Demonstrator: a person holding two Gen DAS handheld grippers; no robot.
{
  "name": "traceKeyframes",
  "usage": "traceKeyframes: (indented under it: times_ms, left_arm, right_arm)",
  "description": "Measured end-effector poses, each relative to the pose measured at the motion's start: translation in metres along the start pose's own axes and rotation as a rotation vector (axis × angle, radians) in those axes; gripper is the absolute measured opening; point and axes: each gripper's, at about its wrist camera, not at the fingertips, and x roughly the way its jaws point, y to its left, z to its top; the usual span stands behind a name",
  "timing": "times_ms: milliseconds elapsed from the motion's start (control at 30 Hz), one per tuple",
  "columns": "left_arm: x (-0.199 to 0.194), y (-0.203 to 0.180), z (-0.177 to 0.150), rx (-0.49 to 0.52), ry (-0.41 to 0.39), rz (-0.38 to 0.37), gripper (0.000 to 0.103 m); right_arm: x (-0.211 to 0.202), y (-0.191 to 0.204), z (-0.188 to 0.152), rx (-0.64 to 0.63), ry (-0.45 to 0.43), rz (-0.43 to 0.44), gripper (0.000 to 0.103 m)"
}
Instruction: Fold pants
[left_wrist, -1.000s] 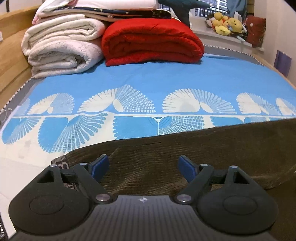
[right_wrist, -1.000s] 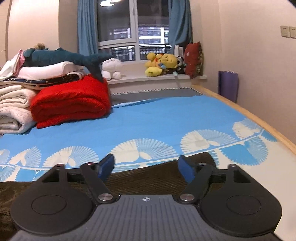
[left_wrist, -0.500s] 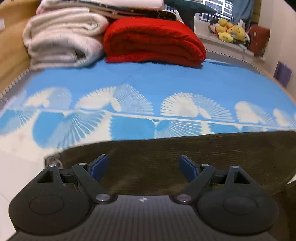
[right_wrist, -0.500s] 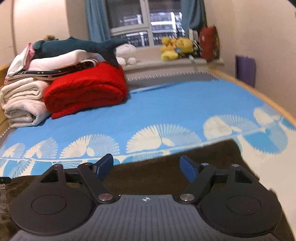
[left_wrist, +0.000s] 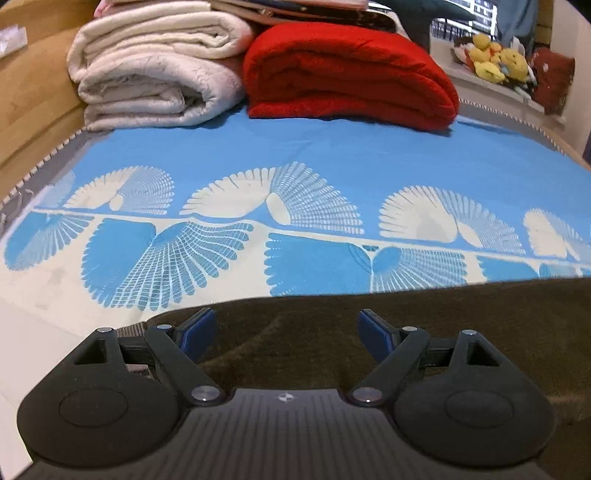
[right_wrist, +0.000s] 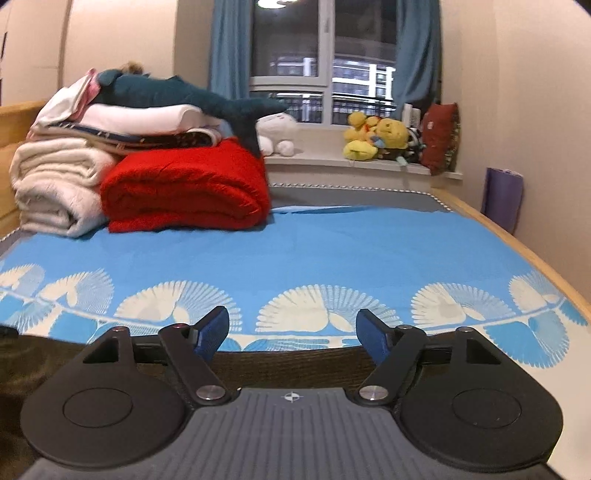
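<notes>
Two claws are mine, and both are wide apart with nothing pinched in them. My left gripper (left_wrist: 284, 328) hangs over the brown pants (left_wrist: 424, 325), close to their far edge. My right gripper (right_wrist: 291, 332) hangs over that same far edge, seen in the right wrist view, pointing more level across the bed.

The pants lie spread out on the blue sheet (left_wrist: 332, 158), on my side of the row of white fan shapes. They are well apart from the red blanket (left_wrist: 347, 74) at the far end of the sheet. A small tag or band shows at the pants' left corner, beside my left claw.

I think I am at the start of a fold, getting ready to grab. Next I should lower each claw onto the cloth edge, pinch it, then lift both together.

No boxes or baskets show here, so nothing is inside anything.
</notes>
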Motion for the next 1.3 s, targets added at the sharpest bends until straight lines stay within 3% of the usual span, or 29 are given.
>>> traceKeyframes:
  times_ms: [200, 367, 433, 600, 700, 733, 800, 833, 867, 900, 1100, 1300]
  left_arm:
    - [0.037, 0.041, 0.011, -0.046, 0.033, -0.01, 0.089]
    - [0.07, 0.057, 0.01, -0.04, 0.108, -0.016, 0.09]
    - [0.082, 0.058, 0.008, -0.027, 0.138, -0.025, 0.095]
    - [0.108, 0.046, -0.006, 0.083, 0.191, 0.003, 0.096]
    - [0.112, 0.042, -0.011, 0.12, 0.174, -0.007, 0.096]
    - [0.113, 0.041, -0.01, 0.123, 0.173, -0.014, 0.093]
    - [0.11, 0.041, -0.008, 0.116, 0.166, -0.077, 0.056]
    - [0.108, 0.039, -0.005, 0.122, 0.163, -0.096, 0.047]
    - [0.104, 0.034, -0.003, 0.148, 0.156, -0.093, 0.02]
    - [0.099, 0.029, -0.001, 0.186, 0.147, -0.057, 0.001]
    - [0.069, 0.025, 0.0, 0.154, 0.136, -0.047, 0.001]
    - [0.048, 0.028, -0.012, 0.106, 0.121, -0.093, 0.0]
  right_arm:
    - [0.005, 0.006, 0.006, -0.02, 0.021, 0.047, 0.078]
    - [0.014, 0.003, 0.005, -0.047, 0.055, 0.059, 0.076]
    - [0.018, -0.002, 0.006, -0.031, 0.076, 0.058, 0.071]
    - [0.026, -0.014, -0.002, -0.007, 0.135, 0.035, 0.056]
    - [0.029, -0.024, -0.007, 0.017, 0.169, 0.026, 0.049]
    - [0.03, -0.027, -0.008, 0.021, 0.173, 0.023, 0.047]
    - [0.03, -0.033, -0.012, 0.016, 0.179, 0.004, 0.047]
    - [0.031, -0.036, -0.013, 0.011, 0.184, -0.007, 0.047]
    - [0.031, -0.04, -0.015, 0.009, 0.188, -0.018, 0.047]
    - [0.032, -0.044, -0.017, 0.013, 0.191, -0.029, 0.047]
    - [0.028, -0.069, -0.026, 0.108, 0.211, -0.065, 0.047]
    - [0.008, -0.072, -0.033, 0.18, 0.21, -0.049, 0.047]
